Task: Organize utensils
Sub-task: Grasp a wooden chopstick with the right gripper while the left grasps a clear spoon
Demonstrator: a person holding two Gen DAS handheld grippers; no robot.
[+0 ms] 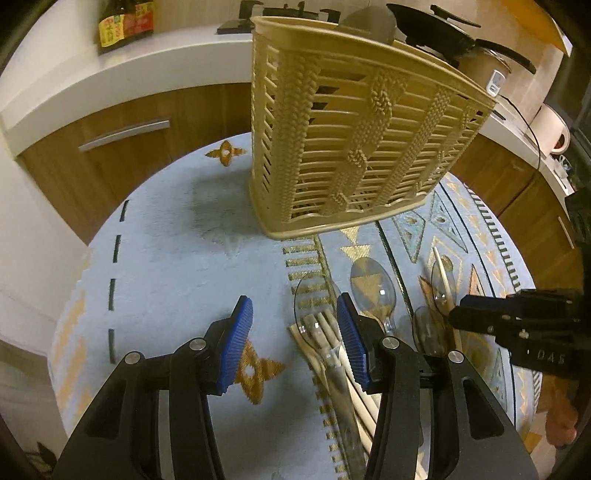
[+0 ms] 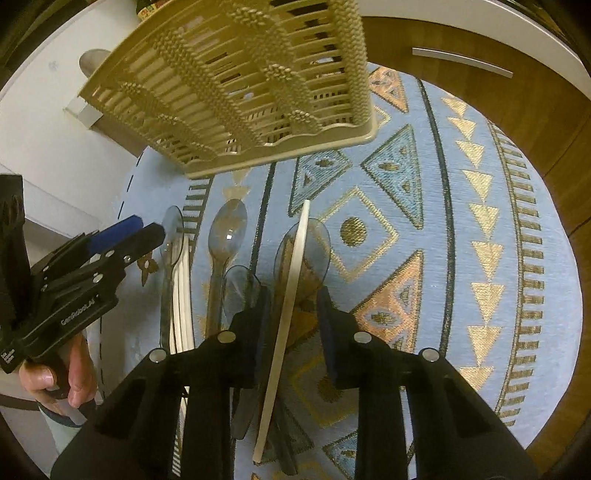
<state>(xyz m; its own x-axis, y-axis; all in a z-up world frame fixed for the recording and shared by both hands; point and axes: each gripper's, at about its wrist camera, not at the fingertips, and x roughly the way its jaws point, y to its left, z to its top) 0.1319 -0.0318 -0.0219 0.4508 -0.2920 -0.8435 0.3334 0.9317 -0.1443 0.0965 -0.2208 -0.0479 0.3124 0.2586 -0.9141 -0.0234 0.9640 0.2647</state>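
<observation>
A single pale chopstick (image 2: 286, 317) is seen running up the centre of the right wrist view, between the spread fingers of the right gripper (image 2: 293, 317); whether the pads touch it cannot be told. It lies across a clear plastic spoon (image 2: 314, 247). To its left, two more clear spoons (image 2: 227, 230) are laid side by side, and further left a bundle of chopsticks (image 2: 183, 295) is shown under another clear spoon (image 2: 173, 225).

In the left wrist view, the left gripper (image 1: 295, 343) is held spread at lower centre, nothing between its blue pads (image 1: 236, 347), with the bundle of chopsticks just inside its right finger.

The beige slatted utensil basket (image 1: 351, 147) stands upright at upper centre, beyond the utensils. Everything is carried on a round bench covered by a pale blue patterned cloth (image 1: 177, 266). Wooden cabinets (image 1: 122, 122) and a white countertop (image 1: 110, 70) with a sauce bottle (image 1: 125, 22) are seen behind.
</observation>
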